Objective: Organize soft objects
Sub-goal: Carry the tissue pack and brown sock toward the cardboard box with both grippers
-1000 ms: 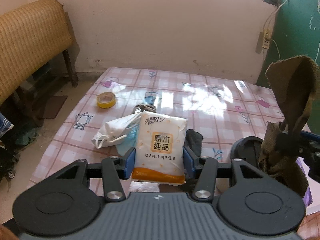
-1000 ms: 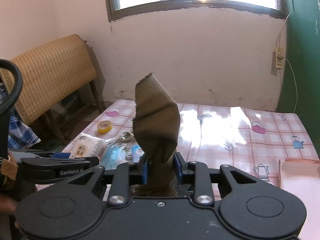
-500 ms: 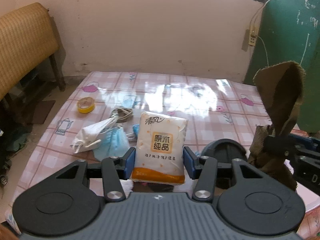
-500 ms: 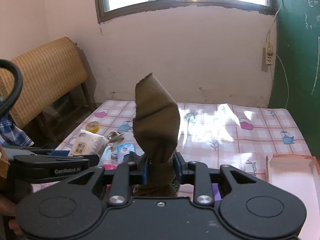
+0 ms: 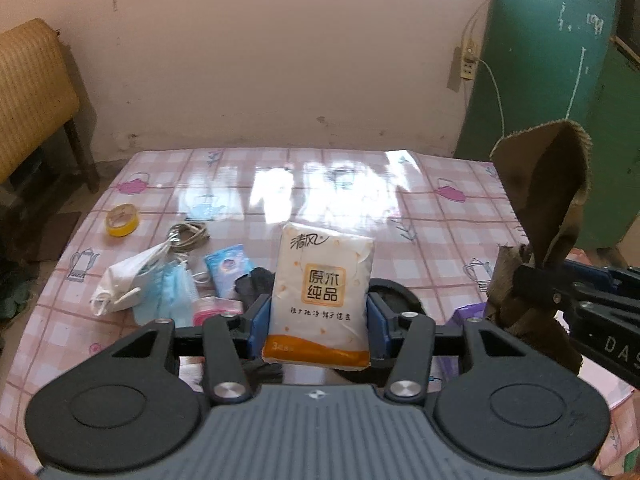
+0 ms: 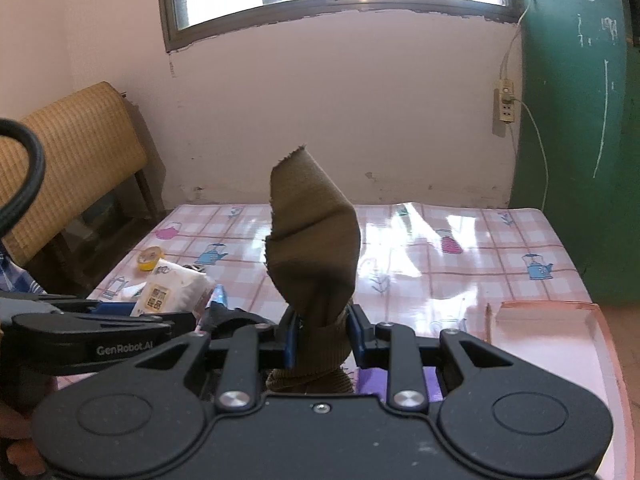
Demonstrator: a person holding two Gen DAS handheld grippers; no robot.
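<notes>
**Both claws loaded, sorting barely begun**

The tissue pack [image 5: 320, 292] stands at centre frame, pinched upright in the left claw [image 5: 318, 320]. The brown cloth [image 6: 314, 264] is clamped in the right claw [image 6: 322, 340], held above the tabletop [image 6: 460, 248]. At lower right sits a pink tray [image 6: 560, 344], seemingly bare. Face masks [image 5: 160, 284] and other clutter lie at left, unsorted; most work likely remains.

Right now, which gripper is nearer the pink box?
Right. The right gripper sits just left of the pink box; the left gripper lies farther left.
</notes>
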